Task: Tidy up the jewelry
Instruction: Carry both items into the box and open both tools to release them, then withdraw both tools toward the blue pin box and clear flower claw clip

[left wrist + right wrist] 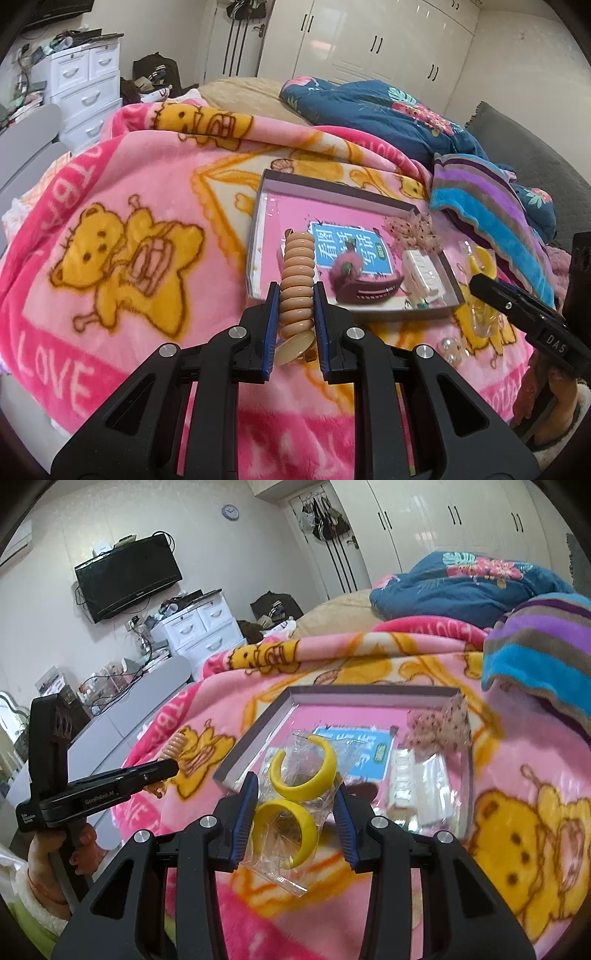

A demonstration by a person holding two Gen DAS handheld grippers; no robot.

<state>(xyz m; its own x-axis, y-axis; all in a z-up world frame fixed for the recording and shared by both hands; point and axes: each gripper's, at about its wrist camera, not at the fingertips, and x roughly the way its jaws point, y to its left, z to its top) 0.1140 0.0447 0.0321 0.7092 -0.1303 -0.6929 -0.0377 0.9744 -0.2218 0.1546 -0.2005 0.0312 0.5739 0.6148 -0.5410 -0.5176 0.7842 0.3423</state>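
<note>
Left wrist view, nearest first: left gripper (pixel 294 325) clamping its blue-padded fingers (pixel 271 328) on a tan coiled spiral hair tie (pixel 295 280), holding it upright and clear of the pink teddy-bear fleece blanket (pixel 122 206), probably for carrying over the near wall of the shallow grey cardboard box lid with a pink floor (pixel 258 206) just beyond. Already lying inside that lid: a dark maroon claw hair clip (pixel 365 290), a white rectangular clip (pixel 421 273) to its right, a beige dotted mesh bow (pixel 413 230) at the far right corner. Still waiting loose on the blanket near the lid's right corner: a few round pearl beads (pixel 450 349).

Right wrist view, again near to far: right gripper (pixel 295 805) squeezing a clear crinkled plastic bag (pixel 288 867) holding a pair of yellow crescent hoop earrings (pixel 295 775), gripping the bag rather than the hoops, so keeping the pair together. Hanging at the lid's near edge, likely about to go in. Farther back, resting unused: a striped purple and blue towel (pixel 535 653), a navy floral quilt (pixel 461 579).
</note>
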